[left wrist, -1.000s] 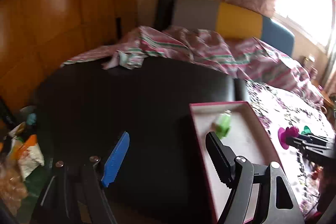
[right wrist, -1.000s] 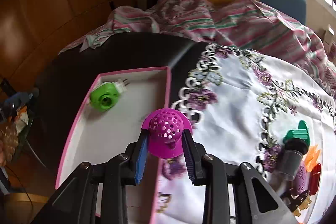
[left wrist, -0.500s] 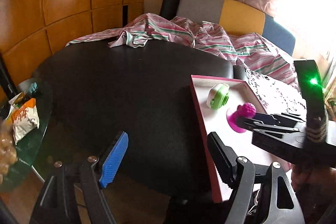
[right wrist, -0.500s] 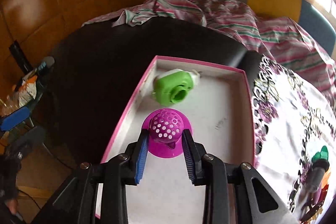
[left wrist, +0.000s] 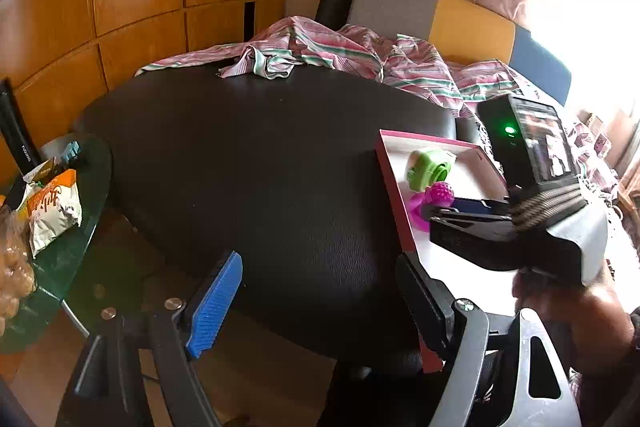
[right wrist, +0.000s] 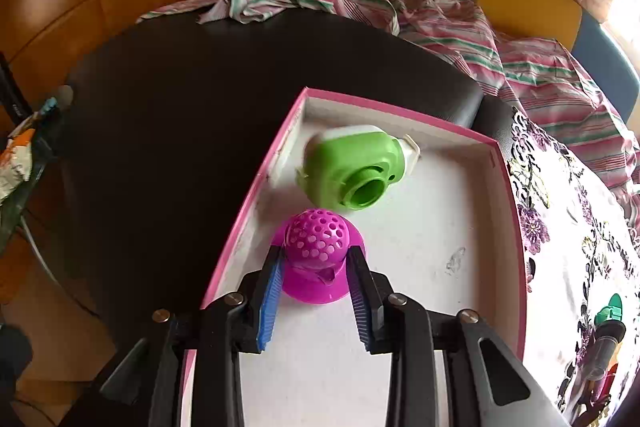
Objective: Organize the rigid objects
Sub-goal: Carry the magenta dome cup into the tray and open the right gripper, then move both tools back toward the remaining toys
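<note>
compared with one second ago, the right gripper (right wrist: 316, 275) has travelled from above the flowered cloth (right wrist: 568, 227) to a place over the pink-edged tray (right wrist: 400, 111), and half a second ago it was already there but further from the far wall; now the purple strainer (right wrist: 316, 251) that it carries is just beside the green plug-in device (right wrist: 352, 171), so close that i cannot tell if they touch. the two fingers of the right gripper are clenched on the sides of the strainer, the blue pad on one side and the dark pad on the other. the left gripper (left wrist: 320, 295) has stayed over the black table (left wrist: 260, 155) in all three moments, with its fingers spread wide and nothing between them. in the left wrist view the right gripper (left wrist: 436, 211) enters from the right with a green light on its body, and the purple strainer (left wrist: 434, 197) is seen low over the tray's floor, near the green device (left wrist: 428, 169). counting: one tray, and inside it one green device; one purple strainer, held over it; two grippers. on the flowered cloth, at the right edge of the right wrist view, there is one grey bottle with a green cap (right wrist: 608, 331), and some small things below it that are too cut off to count. one striped blanket (right wrist: 440, 23) lies behind the table, and one snack bag (left wrist: 52, 215) is at the left.
</note>
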Available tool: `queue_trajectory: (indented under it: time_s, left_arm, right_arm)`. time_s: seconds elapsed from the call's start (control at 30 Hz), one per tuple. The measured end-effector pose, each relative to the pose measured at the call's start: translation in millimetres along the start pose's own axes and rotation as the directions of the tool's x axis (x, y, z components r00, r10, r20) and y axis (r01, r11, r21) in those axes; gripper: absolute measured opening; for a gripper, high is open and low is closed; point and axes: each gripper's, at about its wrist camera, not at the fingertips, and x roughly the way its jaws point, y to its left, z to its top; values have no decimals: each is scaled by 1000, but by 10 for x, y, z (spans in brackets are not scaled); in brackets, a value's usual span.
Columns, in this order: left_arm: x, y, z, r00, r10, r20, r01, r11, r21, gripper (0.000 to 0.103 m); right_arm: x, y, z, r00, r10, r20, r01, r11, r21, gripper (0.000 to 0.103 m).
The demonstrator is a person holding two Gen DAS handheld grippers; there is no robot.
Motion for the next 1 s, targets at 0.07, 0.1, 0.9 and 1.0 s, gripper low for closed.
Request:
queue_trajectory:
  time_s: [0.07, 0.1, 0.9, 1.0]
  left_arm:
    - [13, -19, -7, 1000, 7, -5, -7, 1000, 2, 80]
    - [17, -19, -11, 1000, 8, -8, -8, 1000, -1, 80]
    - [-217, -198, 64, 998, 49, 44, -52, 997, 55, 82]
    - [-251, -242, 70, 997, 53, 53, -57, 996, 66, 82]
  right_arm:
    - [43, -19, 16, 1000, 5, 5, -5, 1000, 10, 31]
    - [52, -18, 24, 1000, 5, 8, -5, 1000, 10, 31]
    - [-327, -202, -130, 995, 14, 97, -18, 999, 43, 44]
    - [-407, -266, -167, 994, 7, 113, -13, 998, 59, 44]
